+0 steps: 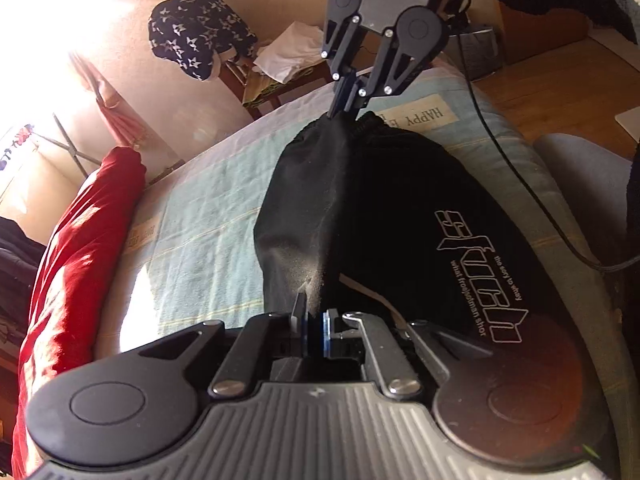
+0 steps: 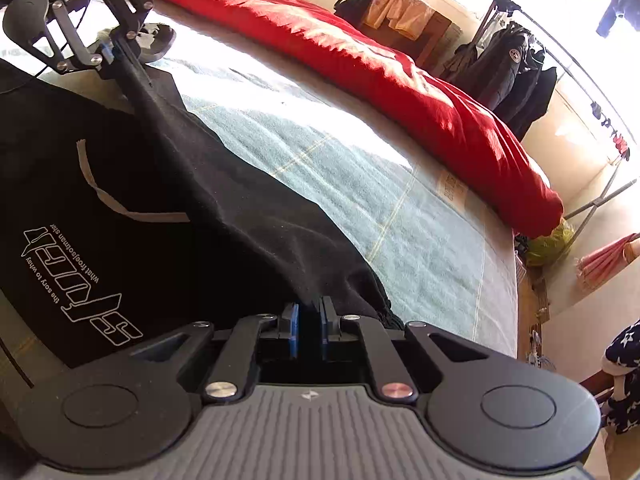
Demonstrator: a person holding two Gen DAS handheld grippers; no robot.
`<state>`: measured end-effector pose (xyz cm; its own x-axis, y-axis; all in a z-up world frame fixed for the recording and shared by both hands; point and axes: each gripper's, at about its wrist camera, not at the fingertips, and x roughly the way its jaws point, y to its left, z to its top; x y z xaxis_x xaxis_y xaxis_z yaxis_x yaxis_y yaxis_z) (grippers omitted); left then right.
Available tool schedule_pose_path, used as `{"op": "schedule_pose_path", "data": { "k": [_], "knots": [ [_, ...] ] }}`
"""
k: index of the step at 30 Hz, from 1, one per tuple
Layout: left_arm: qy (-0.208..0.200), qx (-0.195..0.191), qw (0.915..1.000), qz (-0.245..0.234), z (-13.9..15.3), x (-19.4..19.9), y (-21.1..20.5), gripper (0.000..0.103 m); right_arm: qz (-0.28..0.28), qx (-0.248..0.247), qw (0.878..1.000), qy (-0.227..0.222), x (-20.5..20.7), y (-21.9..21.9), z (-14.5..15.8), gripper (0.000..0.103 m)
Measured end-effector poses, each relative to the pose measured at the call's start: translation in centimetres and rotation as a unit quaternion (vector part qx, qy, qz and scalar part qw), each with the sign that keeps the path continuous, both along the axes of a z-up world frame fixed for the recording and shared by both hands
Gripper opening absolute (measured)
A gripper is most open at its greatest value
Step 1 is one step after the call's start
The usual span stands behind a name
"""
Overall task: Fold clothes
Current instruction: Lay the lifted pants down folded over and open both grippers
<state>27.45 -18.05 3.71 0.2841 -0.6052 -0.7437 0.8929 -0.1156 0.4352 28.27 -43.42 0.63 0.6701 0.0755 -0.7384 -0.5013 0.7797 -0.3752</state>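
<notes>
- The left gripper [image 1: 314, 326] tips down toward the bed. Its two fingers are pinched tight on the near edge of the black garment [image 1: 400, 216], and the cloth goes right in between the blue pads.
- The right gripper [image 2: 308, 330] tips down too. Its fingers are almost closed and they pinch the other end of the same black garment, at its gathered hem.
- Each gripper shows in the other one's camera, at the far end of the cloth. The black cloth hangs pulled in a line between the two grippers.
- The rest of the black garment lies on the bed, on the light blue blanket [image 1: 200, 216]. White outline letters [image 1: 480, 276] are printed on it, and a pale strip [image 2: 104, 196] curls across the black cloth.
- A long red quilt [image 2: 360, 60] lies bunched along the far side of the bed, apart from the black garment.
- Bright sun falls on the blanket between the black garment and the red quilt.
- A black cable [image 1: 520, 184] runs over the edge of the bed, beside the black garment.
- Past the bed stands a wooden chair [image 1: 260, 84] with a dark star-patterned cloth [image 1: 196, 34] and a white cloth [image 1: 288, 56] on it.
- Dark coats [image 2: 508, 76] hang on a rack by the wall, behind the red quilt.
- A yellow-green bag [image 2: 550, 244] sits on the floor past the end of the quilt.
</notes>
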Motion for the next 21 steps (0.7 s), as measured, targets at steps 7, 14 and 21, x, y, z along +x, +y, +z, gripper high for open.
{"op": "schedule_pose_path", "data": {
  "k": [7,14,21],
  "knots": [
    [0.034,0.024,0.9967,-0.07,-2.3,-2.4,-1.3,0.004,-0.037,-0.011,0.999,0.014,-0.7,0.1,-2.3,0.011],
    [0.074,0.04,0.9876,-0.132,-3.0,-4.4,-1.9,0.003,-0.063,-0.006,0.998,0.014,-2.0,-0.3,-1.7,0.011],
    [0.1,0.061,0.9781,-0.172,-5.5,-5.2,-3.3,0.003,-0.086,-0.004,0.996,0.034,-2.1,-0.5,-3.7,0.012]
  ]
}}
